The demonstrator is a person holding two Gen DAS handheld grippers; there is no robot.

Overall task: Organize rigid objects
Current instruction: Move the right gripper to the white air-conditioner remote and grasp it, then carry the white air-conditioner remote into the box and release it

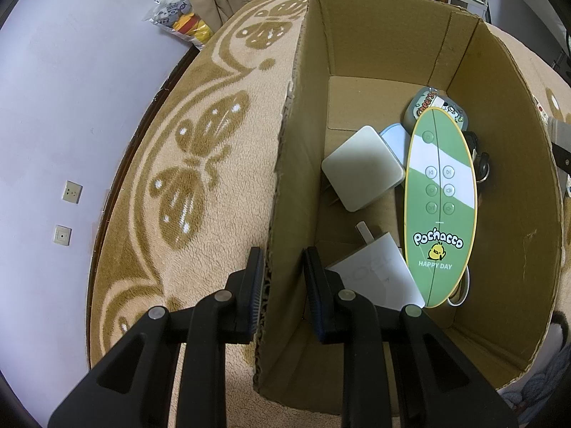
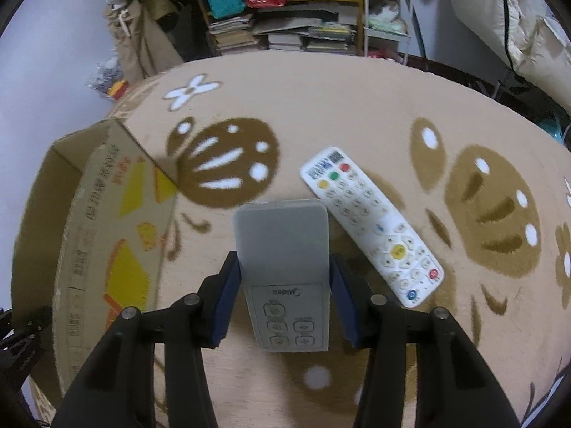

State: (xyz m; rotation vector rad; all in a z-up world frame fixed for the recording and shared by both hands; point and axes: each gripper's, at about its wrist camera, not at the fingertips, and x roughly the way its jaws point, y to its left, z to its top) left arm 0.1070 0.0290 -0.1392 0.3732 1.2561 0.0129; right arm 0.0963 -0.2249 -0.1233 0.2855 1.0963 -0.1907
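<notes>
Cardboard box (image 1: 410, 53) is sitting on the rug (image 1: 200, 149); the left gripper (image 1: 283, 285) is straddling its wall, jaws parted. The right gripper (image 2: 282, 303) is clamping a grey remote (image 2: 285, 267) beside a white remote (image 2: 371, 224).

Left wrist view: close, angled down along the fingers into cardboard box (image 1: 499, 185), wall between them. Right wrist view: close, down over rug (image 2: 357, 114), box left of the fingers. Shared: box and rug.
</notes>
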